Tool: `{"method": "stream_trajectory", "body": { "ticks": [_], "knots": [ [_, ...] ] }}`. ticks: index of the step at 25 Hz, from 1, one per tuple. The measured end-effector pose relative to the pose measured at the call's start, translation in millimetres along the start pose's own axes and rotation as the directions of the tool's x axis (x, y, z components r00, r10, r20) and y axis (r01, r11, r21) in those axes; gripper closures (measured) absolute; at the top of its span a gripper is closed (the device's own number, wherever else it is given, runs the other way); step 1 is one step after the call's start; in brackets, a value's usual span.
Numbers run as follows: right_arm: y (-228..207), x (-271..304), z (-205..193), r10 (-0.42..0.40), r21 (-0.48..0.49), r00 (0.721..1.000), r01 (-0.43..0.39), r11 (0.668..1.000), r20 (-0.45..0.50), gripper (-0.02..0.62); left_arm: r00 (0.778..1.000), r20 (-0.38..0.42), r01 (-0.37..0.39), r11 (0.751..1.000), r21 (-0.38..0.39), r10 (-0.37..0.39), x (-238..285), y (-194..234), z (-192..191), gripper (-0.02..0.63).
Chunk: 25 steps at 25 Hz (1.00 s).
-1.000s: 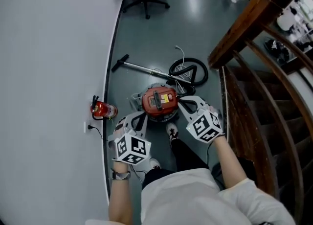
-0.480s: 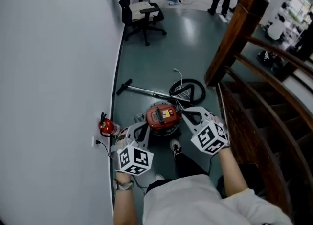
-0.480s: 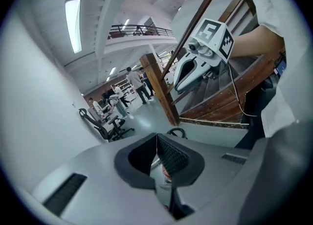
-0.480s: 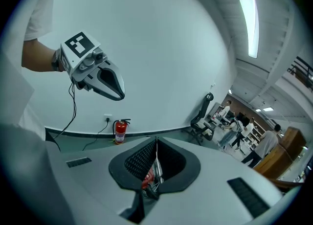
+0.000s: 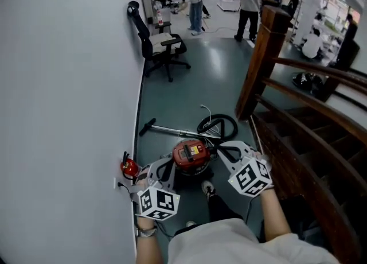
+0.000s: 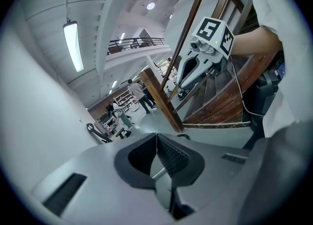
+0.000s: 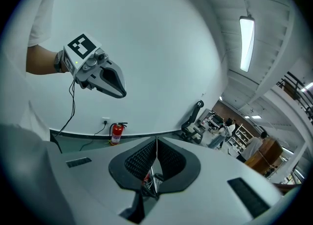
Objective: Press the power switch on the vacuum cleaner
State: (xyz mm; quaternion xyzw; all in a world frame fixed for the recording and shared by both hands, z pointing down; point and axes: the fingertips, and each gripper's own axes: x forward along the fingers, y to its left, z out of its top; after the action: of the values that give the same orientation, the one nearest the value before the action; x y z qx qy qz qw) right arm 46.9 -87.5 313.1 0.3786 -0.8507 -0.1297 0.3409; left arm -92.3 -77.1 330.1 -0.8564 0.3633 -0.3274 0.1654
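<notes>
The red canister vacuum cleaner (image 5: 191,155) lies on the grey floor by the wall, its metal wand (image 5: 172,131) and coiled black hose (image 5: 218,125) just beyond it. My left gripper (image 5: 165,165) hovers over the canister's left side and my right gripper (image 5: 221,146) over its right side; whether either touches it is unclear. Both have their jaws closed tip to tip with nothing between them. In the left gripper view the left gripper (image 6: 156,135) points at the stairs, with the right gripper (image 6: 191,72) in view. The right gripper view shows the right gripper (image 7: 156,142) and the left gripper (image 7: 108,78).
A red fire extinguisher (image 5: 129,167) stands against the white wall with a socket and cable beside it. A black office chair (image 5: 161,45) is farther along the wall. A wooden stair rail and post (image 5: 262,62) runs on the right. Several people stand at the far end.
The head view has tilted up: vacuum and grippers sit lower in the frame and more of the room beyond shows. Both grippers keep their places beside the canister.
</notes>
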Motion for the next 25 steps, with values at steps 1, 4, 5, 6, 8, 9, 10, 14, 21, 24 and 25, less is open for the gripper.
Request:
{"method": "stream_trajectory", "body": {
  "ticks": [1,4,5,6,8,9,10,14,21,24,25],
  "knots": [
    [3,-8,3,-0.007,-0.004,1.000,0.007,1.000,0.002,0.565,1.000,0.006,-0.005,1.000,0.005,0.005,-7,-1,3,0.603],
    [13,-28,14,-0.026,0.006,0.999,0.026,1.000,0.020,0.565,1.000,0.020,-0.014,1.000,0.023,0.013,-28,-5,9,0.602],
    [17,-34,17,-0.031,0.006,0.999,0.031,1.000,0.022,0.565,1.000,0.024,-0.014,0.999,0.029,0.013,-35,-8,11,0.602],
    [20,-39,19,-0.034,0.001,0.999,0.034,0.999,0.019,0.565,1.000,0.027,-0.014,0.999,0.034,0.013,-41,-10,12,0.602],
    [24,-49,20,-0.038,-0.017,0.999,0.038,0.999,0.004,0.565,0.999,0.032,-0.011,0.999,0.041,0.009,-50,-15,15,0.603],
    [25,-53,20,-0.040,-0.022,0.999,0.040,0.999,-0.003,0.565,0.999,0.034,-0.009,0.999,0.043,0.008,-54,-17,16,0.601],
    [26,-57,20,-0.043,-0.022,0.999,0.043,0.999,-0.008,0.565,0.999,0.036,-0.009,0.999,0.043,0.008,-57,-18,17,0.603],
    [27,-72,18,-0.054,-0.030,0.998,0.053,0.998,-0.029,0.565,0.999,0.050,-0.015,0.999,0.042,0.013,-66,-21,24,0.602],
    [24,-93,32,-0.074,-0.056,0.997,0.074,0.996,0.001,0.565,0.996,0.086,-0.043,0.996,0.076,0.036,-78,-15,48,0.603],
    [28,-103,45,-0.063,-0.065,0.997,0.065,0.996,0.033,0.565,0.993,0.108,-0.059,0.995,0.082,0.050,-84,-11,60,0.602],
    [30,-107,49,-0.061,-0.063,0.997,0.064,0.996,0.038,0.565,0.992,0.117,-0.066,0.994,0.085,0.056,-86,-9,64,0.603]
  ]
}}
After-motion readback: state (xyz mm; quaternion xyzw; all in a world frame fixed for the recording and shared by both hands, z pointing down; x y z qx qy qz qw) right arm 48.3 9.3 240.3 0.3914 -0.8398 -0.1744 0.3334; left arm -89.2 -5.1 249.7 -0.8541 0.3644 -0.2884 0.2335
